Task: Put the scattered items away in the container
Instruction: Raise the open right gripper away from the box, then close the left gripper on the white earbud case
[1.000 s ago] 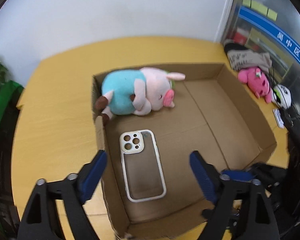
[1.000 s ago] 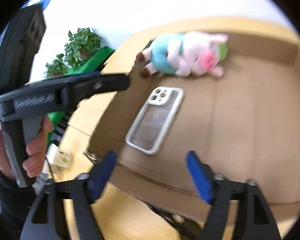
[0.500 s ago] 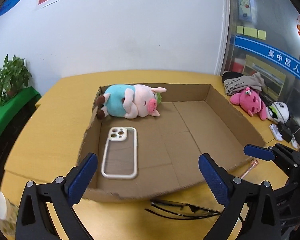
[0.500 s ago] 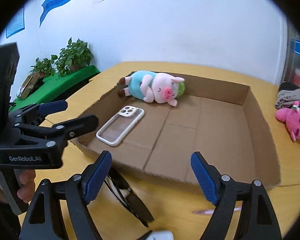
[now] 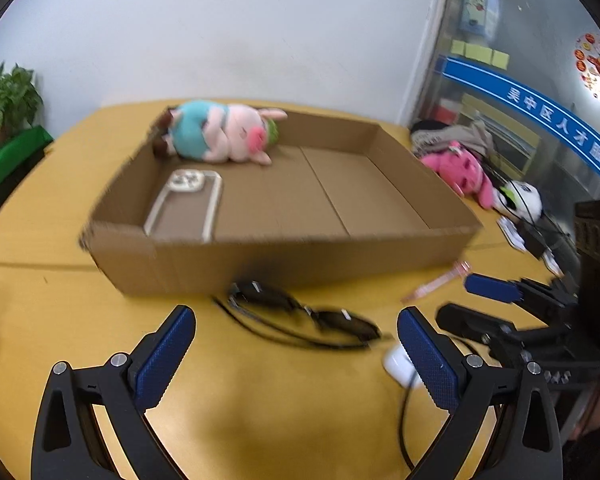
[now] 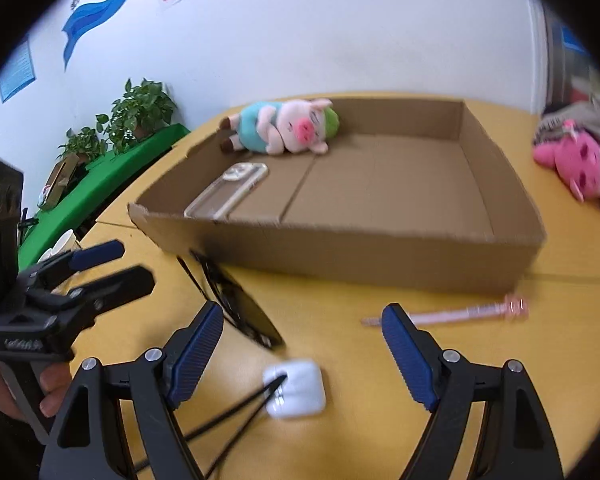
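**Both grippers over the table, box half filled**

Your left gripper (image 5: pixel 296 356) hangs above the yellow wooden table (image 5: pixel 260 408) with its blue-padded jaws spread wide and nothing between them. Just beyond its fingertips lie the black-framed sunglasses (image 5: pixel 304 312), folded, in front of the near wall of the shallow brown cardboard box (image 5: pixel 300 264). Your right gripper (image 6: pixel 302 340) is also spread, jaws apart and gripping nothing; the small white earbud case (image 6: pixel 294 388) sits on the table between and slightly below its two fingers, touching neither pad. A thin black cord crosses the front of that case.

To the right of the case, a pale pink pen (image 6: pixel 456 314) lies on the table, near the box's front wall but outside it.

Inside the box you already have the plush pig in a teal shirt (image 6: pixel 284 126), lying on its side against the far left corner, and the clear phone case with a white rim (image 6: pixel 228 190), flat on the floor just in front of the pig.

A bright pink plush toy (image 6: pixel 584 170) rests on the table well to the right of the box.
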A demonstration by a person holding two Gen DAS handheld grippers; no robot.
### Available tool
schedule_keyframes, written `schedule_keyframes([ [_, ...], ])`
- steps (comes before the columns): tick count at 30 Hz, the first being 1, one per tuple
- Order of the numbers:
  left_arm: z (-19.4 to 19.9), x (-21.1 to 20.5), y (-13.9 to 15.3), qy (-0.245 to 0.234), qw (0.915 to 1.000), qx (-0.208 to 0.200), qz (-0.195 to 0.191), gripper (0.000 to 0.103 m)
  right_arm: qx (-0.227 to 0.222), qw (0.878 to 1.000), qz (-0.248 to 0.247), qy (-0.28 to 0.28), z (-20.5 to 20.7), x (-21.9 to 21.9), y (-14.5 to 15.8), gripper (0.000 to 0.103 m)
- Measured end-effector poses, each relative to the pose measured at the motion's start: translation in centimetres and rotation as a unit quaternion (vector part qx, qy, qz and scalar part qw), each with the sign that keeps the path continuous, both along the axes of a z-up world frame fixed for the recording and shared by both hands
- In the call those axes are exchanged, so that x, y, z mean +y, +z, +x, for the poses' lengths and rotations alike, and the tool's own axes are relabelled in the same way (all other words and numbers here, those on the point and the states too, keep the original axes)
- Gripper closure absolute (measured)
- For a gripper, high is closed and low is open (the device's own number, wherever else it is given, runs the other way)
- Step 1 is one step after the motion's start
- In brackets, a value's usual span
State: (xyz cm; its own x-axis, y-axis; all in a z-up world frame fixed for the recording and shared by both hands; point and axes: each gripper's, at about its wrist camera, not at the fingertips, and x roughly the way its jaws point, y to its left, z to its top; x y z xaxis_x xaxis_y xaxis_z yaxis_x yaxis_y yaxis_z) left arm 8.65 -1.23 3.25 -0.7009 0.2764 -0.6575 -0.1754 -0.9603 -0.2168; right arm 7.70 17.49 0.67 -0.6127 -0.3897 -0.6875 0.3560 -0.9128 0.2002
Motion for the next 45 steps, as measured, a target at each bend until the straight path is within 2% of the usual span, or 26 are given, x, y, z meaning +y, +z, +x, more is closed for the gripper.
schedule_keyframes([
  [5,1.6,0.9,-1.5,-0.018,0.9989,-0.03,0.032,0.001,-0.02,1.0,-0.012,0.008,1.4,1.3,-1.2,0.022],
  [14,1.7,2.2,-3.6,-0.041,0.9957,-0.072,0.041,0.001,-0.062,0.998,-0.009,0.016,2.1,2.6,-3.7,0.022],
  [20,1.0,2.3,-4.6,-0.048,0.9926,-0.096,0.057,0.001,-0.066,0.994,0.034,0.083,1.8,-0.3,-4.0,0.023],
  [24,1.0,2.2,-5.2,-0.048,0.9906,-0.116,0.055,0.001,-0.071,0.99,0.061,0.101,0.7,-2.1,-5.0,0.024],
  [26,1.0,2.1,-5.4,-0.049,0.9892,-0.124,0.061,0.001,-0.087,0.989,0.064,0.105,0.1,-2.6,-6.0,0.028],
  [27,1.0,2.2,-5.5,-0.051,0.9885,-0.127,0.063,0.001,-0.078,0.989,0.066,0.103,0.1,-2.6,-6.0,0.031],
  [28,0.8,2.4,-5.6,-0.055,0.9876,-0.132,0.065,0.001,-0.076,0.989,0.071,0.105,0.2,-2.8,-6.1,0.039],
  [29,0.7,2.5,-5.6,-0.057,0.9873,-0.133,0.065,0.001,-0.072,0.989,0.077,0.106,0.2,-2.8,-6.2,0.054],
  [30,0.5,2.7,-5.6,-0.06,0.9867,-0.136,0.065,0.001,-0.068,0.989,0.078,0.11,0.4,-2.8,-6.2,0.059],
  [33,-0.1,3.4,-5.9,-0.075,0.9839,-0.146,0.071,0.001,-0.068,0.989,0.068,0.113,0.8,-2.3,-6.2,0.06],
  [37,-0.4,5.0,-6.0,-0.119,0.9761,-0.16,0.086,0.002,-0.067,0.99,0.046,0.116,2.3,-1.6,-6.0,0.06],
  [41,-0.3,6.6,-6.0,-0.167,0.9653,-0.175,0.099,0.009,-0.07,0.989,0.021,0.126,3.8,-1.5,-6.0,0.06],
  [45,0.3,8.3,-6.1,-0.209,0.9537,-0.196,0.093,0.034,-0.069,0.986,0.011,0.151,5.4,-2.2,-5.9,0.06],
])
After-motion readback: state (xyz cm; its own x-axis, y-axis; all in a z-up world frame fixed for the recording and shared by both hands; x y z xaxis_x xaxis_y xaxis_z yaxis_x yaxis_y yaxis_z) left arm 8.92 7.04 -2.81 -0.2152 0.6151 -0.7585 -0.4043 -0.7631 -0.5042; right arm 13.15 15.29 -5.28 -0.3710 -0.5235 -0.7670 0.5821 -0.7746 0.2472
